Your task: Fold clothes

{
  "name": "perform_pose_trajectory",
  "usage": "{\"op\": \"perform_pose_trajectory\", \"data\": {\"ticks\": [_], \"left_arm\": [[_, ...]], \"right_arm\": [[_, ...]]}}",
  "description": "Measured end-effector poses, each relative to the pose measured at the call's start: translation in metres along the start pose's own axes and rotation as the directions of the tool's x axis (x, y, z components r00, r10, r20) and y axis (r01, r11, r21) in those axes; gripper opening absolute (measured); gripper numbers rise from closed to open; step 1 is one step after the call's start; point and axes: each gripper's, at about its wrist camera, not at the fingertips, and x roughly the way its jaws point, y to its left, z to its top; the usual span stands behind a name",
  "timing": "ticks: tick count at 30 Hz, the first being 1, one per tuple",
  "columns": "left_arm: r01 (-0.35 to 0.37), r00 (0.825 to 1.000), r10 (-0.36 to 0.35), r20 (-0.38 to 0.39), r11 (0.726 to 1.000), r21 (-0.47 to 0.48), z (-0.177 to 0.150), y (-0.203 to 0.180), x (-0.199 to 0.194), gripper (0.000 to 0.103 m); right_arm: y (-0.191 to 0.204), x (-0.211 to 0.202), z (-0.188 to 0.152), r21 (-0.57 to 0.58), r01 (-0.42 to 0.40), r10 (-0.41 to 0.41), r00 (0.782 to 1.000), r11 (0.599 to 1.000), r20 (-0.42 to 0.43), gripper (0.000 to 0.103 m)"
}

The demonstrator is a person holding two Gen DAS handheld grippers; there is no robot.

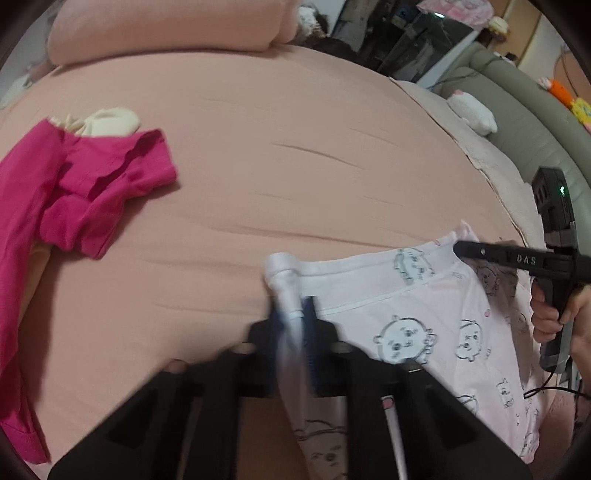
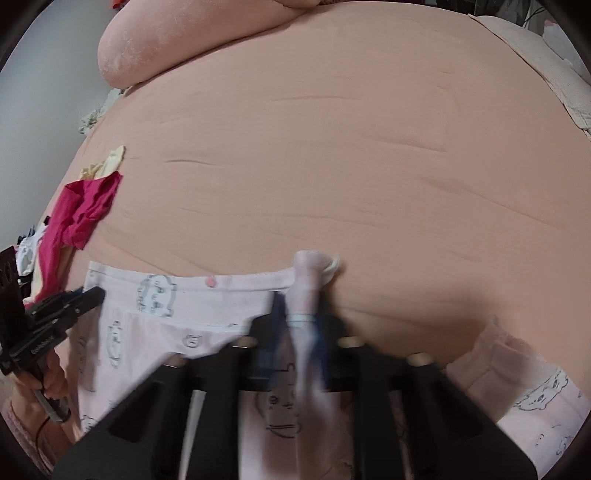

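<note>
A pale pink garment [image 1: 424, 317] printed with cartoon faces lies at the near edge of the peach bed sheet [image 1: 295, 147]. My left gripper [image 1: 291, 306] is shut on the bunched left corner of its top hem. The right gripper [image 1: 460, 248], held by a hand, reaches the hem's far right corner. In the right wrist view the same garment [image 2: 166, 306] spreads to the left, and my right gripper [image 2: 303, 310] is shut on a gathered fold of its right corner. The left gripper [image 2: 98, 293] pinches the opposite corner there. A ruffled pink cuff [image 2: 498, 354] lies at the lower right.
A crumpled magenta garment [image 1: 74, 192] and a cream piece [image 1: 110, 122] lie at the bed's left side. A peach pillow [image 1: 166, 29] rests at the far end. A white plush toy [image 1: 472, 110] sits by a grey padded edge [image 1: 517, 92] on the right.
</note>
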Motion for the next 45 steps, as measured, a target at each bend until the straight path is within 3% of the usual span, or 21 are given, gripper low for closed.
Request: {"op": "perform_pose_trajectory", "data": {"ticks": [3, 5, 7, 8, 10, 12, 14, 16, 21, 25, 30, 34, 38, 40, 41, 45], "left_arm": [[-0.021, 0.999, 0.020, 0.047, 1.000, 0.019, 0.009, -0.001, -0.012, 0.007], [-0.030, 0.999, 0.030, 0.029, 0.999, 0.012, 0.013, 0.005, -0.010, 0.012], [-0.029, 1.000, 0.030, 0.010, 0.999, -0.020, 0.014, 0.015, -0.008, 0.020], [-0.016, 1.000, 0.017, 0.008, 0.999, -0.045, 0.014, 0.023, -0.010, 0.029], [-0.002, 1.000, 0.004, 0.025, 0.997, -0.074, 0.015, 0.034, -0.020, 0.037], [-0.012, 1.000, 0.012, 0.013, 0.998, -0.063, 0.017, 0.039, -0.025, 0.038], [-0.025, 0.998, 0.023, -0.059, 0.999, -0.038, 0.016, 0.041, -0.017, 0.038], [-0.071, 0.990, 0.069, -0.119, 0.997, -0.018, 0.008, 0.046, -0.007, 0.037], [-0.145, 0.982, 0.152, -0.114, 0.987, 0.068, 0.003, 0.038, -0.003, 0.032], [-0.001, 0.994, 0.013, -0.111, 0.994, 0.107, -0.001, 0.017, 0.002, 0.032], [0.127, 0.989, -0.115, -0.093, 0.984, 0.126, -0.002, 0.002, 0.001, 0.032], [0.136, 0.986, -0.124, -0.113, 0.985, 0.107, -0.004, 0.001, 0.012, 0.032], [0.148, 0.987, -0.139, -0.086, 0.984, 0.100, -0.001, 0.001, 0.014, 0.032], [0.177, 0.982, -0.171, -0.074, 0.981, 0.075, 0.002, 0.004, 0.014, 0.026], [0.192, 0.980, -0.188, -0.070, 0.979, 0.062, 0.002, 0.005, 0.015, 0.019], [0.163, 0.986, -0.159, -0.057, 0.985, 0.059, 0.005, 0.009, 0.015, 0.006]], "right_arm": [[0.017, -0.016, 0.005, -0.062, 0.050, -0.045, 0.997, 0.997, 0.069, 0.007], [0.022, -0.015, 0.013, -0.061, 0.075, -0.071, 0.995, 0.995, 0.072, 0.007], [0.019, -0.001, 0.018, -0.059, 0.127, -0.125, 0.991, 0.990, 0.040, 0.007], [0.017, 0.009, 0.019, -0.052, 0.153, -0.152, 0.988, 0.987, 0.017, 0.008], [0.014, 0.013, 0.021, -0.008, 0.157, -0.157, 0.987, 0.988, 0.013, 0.008], [0.014, 0.008, 0.023, 0.025, 0.161, -0.162, 0.986, 0.987, 0.031, 0.019], [0.021, -0.002, 0.023, 0.022, 0.203, -0.204, 0.976, 0.979, 0.072, 0.028], [0.031, -0.012, 0.021, 0.025, 0.261, -0.262, 0.959, 0.965, 0.109, 0.031], [0.087, -0.025, 0.003, -0.095, 0.185, -0.173, 0.977, 0.978, 0.121, 0.035], [0.120, -0.006, -0.007, -0.188, 0.204, -0.195, 0.979, 0.961, 0.066, 0.036], [0.089, 0.002, -0.008, -0.139, 0.264, -0.263, 0.964, 0.954, 0.031, 0.036], [0.058, 0.004, -0.006, -0.068, 0.283, -0.283, 0.959, 0.957, 0.008, 0.036], [0.040, 0.010, 0.000, -0.010, 0.275, -0.275, 0.962, 0.962, -0.007, 0.036], [0.036, 0.015, 0.003, -0.003, 0.275, -0.275, 0.961, 0.961, -0.011, 0.036], [0.036, 0.017, 0.005, -0.005, 0.280, -0.280, 0.960, 0.960, -0.010, 0.036], [0.038, 0.014, 0.011, -0.005, 0.295, -0.294, 0.955, 0.956, 0.041, 0.037]]}}
